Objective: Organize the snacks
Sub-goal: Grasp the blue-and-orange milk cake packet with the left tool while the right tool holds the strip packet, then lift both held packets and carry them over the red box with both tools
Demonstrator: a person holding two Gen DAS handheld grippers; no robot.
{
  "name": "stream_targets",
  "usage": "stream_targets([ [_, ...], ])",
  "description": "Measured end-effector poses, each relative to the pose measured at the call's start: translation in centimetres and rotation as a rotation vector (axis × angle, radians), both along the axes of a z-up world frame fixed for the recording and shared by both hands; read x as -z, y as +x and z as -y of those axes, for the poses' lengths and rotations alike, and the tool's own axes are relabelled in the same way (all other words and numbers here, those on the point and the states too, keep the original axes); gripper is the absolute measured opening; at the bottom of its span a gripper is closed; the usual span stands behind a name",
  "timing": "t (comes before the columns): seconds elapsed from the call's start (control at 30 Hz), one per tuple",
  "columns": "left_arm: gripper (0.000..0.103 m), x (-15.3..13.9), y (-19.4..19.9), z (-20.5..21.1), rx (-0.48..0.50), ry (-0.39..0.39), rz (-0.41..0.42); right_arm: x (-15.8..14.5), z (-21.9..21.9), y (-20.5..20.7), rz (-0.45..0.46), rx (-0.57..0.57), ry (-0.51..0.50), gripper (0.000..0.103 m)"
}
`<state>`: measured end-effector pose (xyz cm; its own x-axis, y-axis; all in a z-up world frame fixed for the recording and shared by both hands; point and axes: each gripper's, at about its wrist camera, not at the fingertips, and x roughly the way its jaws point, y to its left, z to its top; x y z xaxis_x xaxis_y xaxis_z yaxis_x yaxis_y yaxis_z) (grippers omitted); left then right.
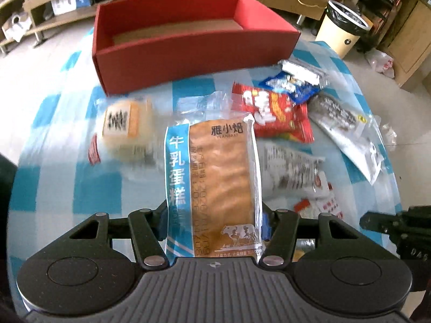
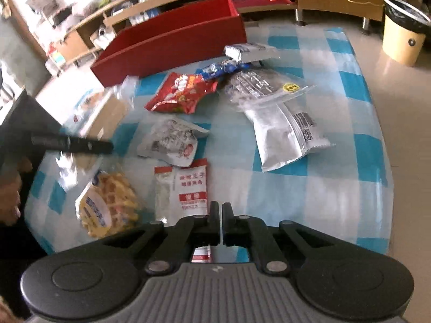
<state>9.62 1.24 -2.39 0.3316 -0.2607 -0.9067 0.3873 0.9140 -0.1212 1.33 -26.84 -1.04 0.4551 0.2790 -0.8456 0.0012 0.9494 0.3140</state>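
Your left gripper (image 1: 214,226) clamps the milk cake packet (image 1: 215,183) low; it could swing, missing the red box (image 1: 172,53), while your right gripper (image 2: 221,223) sits closed, empty.

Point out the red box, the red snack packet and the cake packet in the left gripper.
red box (image 1: 172,53), left wrist view, front wall.
red snack packet (image 2: 183,92), right wrist view, middle.
cake packet (image 1: 218,177), left wrist view, brown panel.

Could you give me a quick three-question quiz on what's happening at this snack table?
1. True or false: the red box already holds snacks.
2. What is clamped in the left gripper? A) red packet B) milk cake packet C) silver pouch
3. Which gripper is shut on nothing?

Key: 1 false, only its bare floor shows. 2 B, the milk cake packet. 3 The right gripper.
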Motion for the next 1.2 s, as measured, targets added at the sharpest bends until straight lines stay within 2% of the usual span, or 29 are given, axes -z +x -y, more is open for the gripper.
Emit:
stream_targets([
  [0.1,0.067,0.6,-0.2,-0.5,0.002,-0.044,-0.011,-0.4,-0.9,-0.1,0.007,0.002,0.027,0.022],
  [0.2,0.067,0.9,0.1,-0.9,0.0,-0.075,-0.019,0.3,-3.6,-0.1,-0.021,-0.047,-0.011,0.033],
  [0.27,0.068,0.9,-0.1,-1.3,0.008,-0.095,-0.024,0.4,-5.8,-0.6,0.002,-0.097,-0.08,0.053],
  [0.3,0.068,1.0,-0.2,-1.5,0.01,-0.099,-0.025,0.4,-6.9,-0.7,0.007,-0.136,-0.121,0.058],
  [0.37,0.07,1.1,-0.3,-1.7,0.009,-0.104,-0.025,0.7,-8.6,-0.9,0.004,-0.197,-0.196,0.081],
  [0.43,0.071,1.2,-0.4,-1.7,0.013,-0.104,-0.021,1.6,-8.5,-0.8,-0.036,-0.208,-0.216,0.087],
  [0.47,0.073,1.2,-0.5,-1.7,0.012,-0.094,-0.016,1.9,-7.5,-1.1,-0.04,-0.198,-0.175,0.086],
  [0.5,0.076,1.3,-0.5,-1.6,0.012,-0.081,-0.01,1.9,-6.9,-1.2,-0.043,-0.202,-0.177,0.082],
  [0.53,0.081,1.4,-0.3,-1.5,0.009,-0.066,-0.006,1.9,-6.5,-1.3,-0.058,-0.209,-0.224,0.064],
  [0.57,0.089,1.7,-0.2,-1.4,0.003,-0.048,-0.004,1.6,-6.2,-1.5,-0.052,-0.23,-0.253,0.053],
  [0.67,0.094,2.0,0.1,-0.4,0.012,-0.012,0.014,1.4,-5.3,-1.2,-0.076,-0.24,-0.253,0.05],
  [0.77,0.094,2.5,0.0,1.6,0.069,0.081,0.054,1.4,-5.9,-0.6,-0.056,-0.237,-0.263,0.05],
  [0.83,0.081,2.5,-0.5,2.3,0.1,0.126,0.079,1.4,-6.1,-0.8,-0.041,-0.238,-0.26,0.049],
  [0.9,0.068,2.0,-0.6,2.1,0.102,0.104,0.063,1.1,-5.4,-0.9,-0.036,-0.217,-0.226,0.047],
  [0.93,0.067,1.8,-0.4,1.7,0.091,0.06,0.031,1.0,-5.0,-0.8,-0.036,-0.196,-0.202,0.046],
  [1.0,0.066,1.6,-0.2,1.0,0.058,0.032,0.0,0.5,-4.2,-0.8,-0.025,-0.163,-0.168,0.046],
  [1.1,0.065,1.2,0.0,0.1,0.016,0.015,-0.014,-0.5,-3.4,-1.0,0.003,-0.123,-0.104,0.045],
  [1.2,0.065,0.0,0.1,-1.0,-0.022,-0.047,-0.023,-1.6,-2.6,-1.6,0.031,-0.088,-0.028,0.045],
])
